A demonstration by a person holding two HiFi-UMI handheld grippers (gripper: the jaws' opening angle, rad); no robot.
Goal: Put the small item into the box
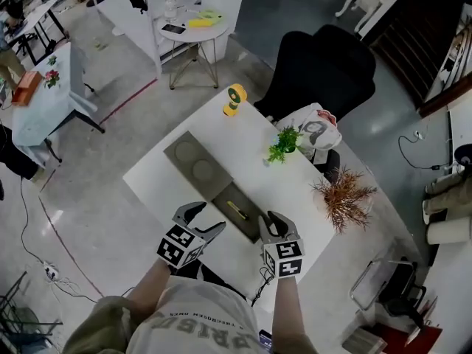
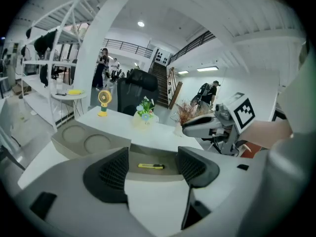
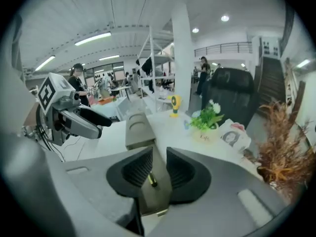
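Observation:
A long grey box point(image 1: 223, 196) lies open on the white table point(image 1: 221, 135), with a small yellow item point(image 1: 236, 211) inside it. In the left gripper view the yellow item point(image 2: 150, 166) lies in the box point(image 2: 148, 157) just beyond my left gripper point(image 2: 150, 169), whose jaws stand wide open and empty. In the head view the left gripper point(image 1: 209, 218) hovers at the box's near-left side. My right gripper point(image 1: 270, 220) is at the box's near end. In its own view the right gripper point(image 3: 159, 169) has its jaws narrowly set on the box point(image 3: 155, 196), with the item point(image 3: 152, 180) between them.
The box's lid point(image 1: 195, 164), with two round recesses, lies joined at the far-left end. A yellow fan point(image 1: 234, 98), a small potted plant point(image 1: 284, 144), a printed bag point(image 1: 321, 131) and a dried brown plant point(image 1: 346, 198) stand toward the table's far and right sides. A black chair point(image 1: 317, 68) is behind.

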